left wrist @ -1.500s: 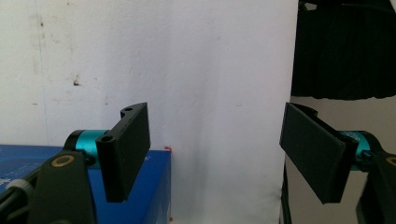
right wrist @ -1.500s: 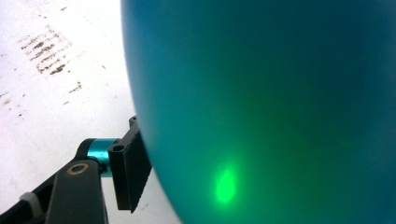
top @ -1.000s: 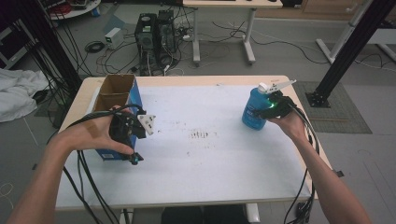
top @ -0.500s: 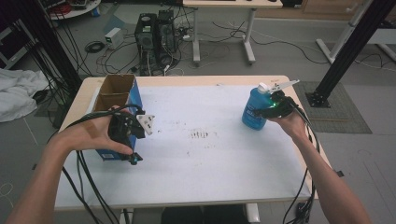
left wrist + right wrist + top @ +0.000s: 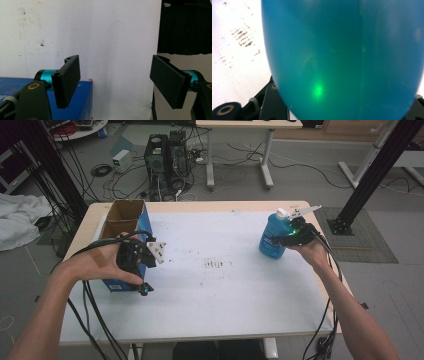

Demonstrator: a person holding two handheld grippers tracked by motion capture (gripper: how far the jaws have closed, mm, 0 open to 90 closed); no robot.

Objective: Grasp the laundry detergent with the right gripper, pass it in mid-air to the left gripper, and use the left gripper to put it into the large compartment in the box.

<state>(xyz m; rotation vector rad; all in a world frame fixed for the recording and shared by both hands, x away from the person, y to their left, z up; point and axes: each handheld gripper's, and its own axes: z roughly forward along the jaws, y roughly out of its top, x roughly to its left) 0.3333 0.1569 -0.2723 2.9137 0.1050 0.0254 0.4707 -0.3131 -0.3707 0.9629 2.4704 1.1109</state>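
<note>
The right gripper [image 5: 292,234] is pressed against a blue bottle [image 5: 273,237], grip unclear; the left gripper [image 5: 116,82] gapes empty beside a blue box [image 5: 121,249]. A loose hold could tip the bottle.

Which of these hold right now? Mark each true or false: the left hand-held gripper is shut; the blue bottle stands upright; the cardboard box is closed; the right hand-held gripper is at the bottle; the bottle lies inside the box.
1. The left hand-held gripper is shut. False: its jaws stand wide apart with nothing between them.
2. The blue bottle stands upright on the table. True.
3. The cardboard box is closed. False: its top is open.
4. The right hand-held gripper is at the bottle. True; its own view cannot settle whether the jaws clamp it.
5. The bottle lies inside the box. False: they sit at opposite sides of the table.
</note>
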